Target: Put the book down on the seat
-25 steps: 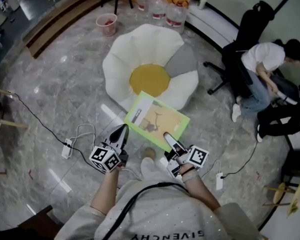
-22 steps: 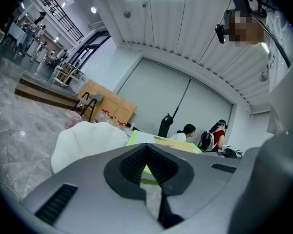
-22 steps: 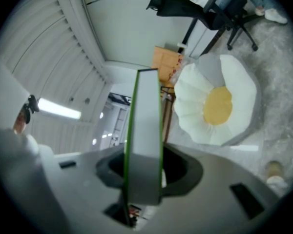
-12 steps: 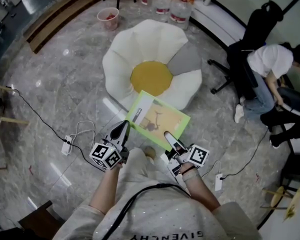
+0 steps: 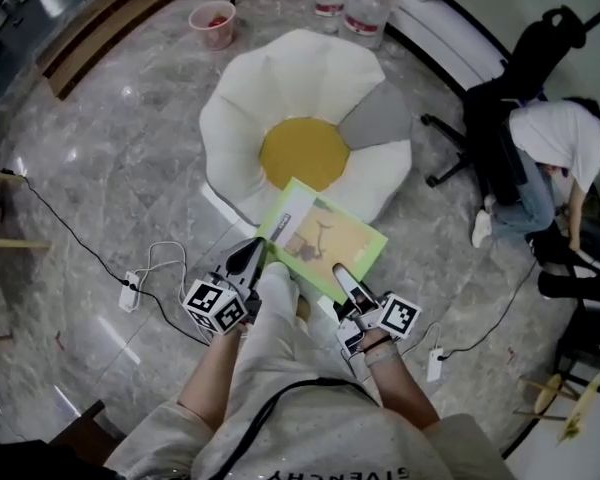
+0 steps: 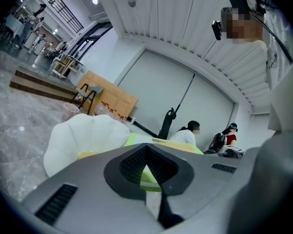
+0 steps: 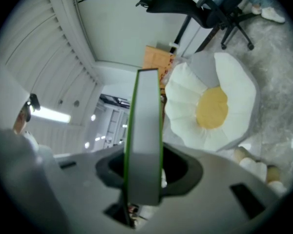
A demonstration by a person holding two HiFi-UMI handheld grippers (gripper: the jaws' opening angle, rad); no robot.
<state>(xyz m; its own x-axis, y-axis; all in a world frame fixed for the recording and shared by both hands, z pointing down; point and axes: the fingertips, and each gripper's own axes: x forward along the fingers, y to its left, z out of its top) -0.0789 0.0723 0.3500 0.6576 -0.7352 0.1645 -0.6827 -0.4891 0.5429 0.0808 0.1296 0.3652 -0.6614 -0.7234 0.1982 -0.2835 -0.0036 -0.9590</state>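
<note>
Gripping a green book [image 5: 330, 240] by its near edge, fingers of the left gripper [image 5: 256, 249] and right gripper [image 5: 339, 270] both clamped on it. Held aloft over the marble floor [image 5: 120, 168], by the front edge of the white flower-shaped seat [image 5: 250, 88].

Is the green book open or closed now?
Closed: the book shows one flat front cover, and its page edge sits between both green covers.

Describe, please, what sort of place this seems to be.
Probably an indoor lounge or shared office space: a polished marble floor, a flower-shaped seat standing on it, large water bottles behind that, and a black office chair with a person beside it.
</note>
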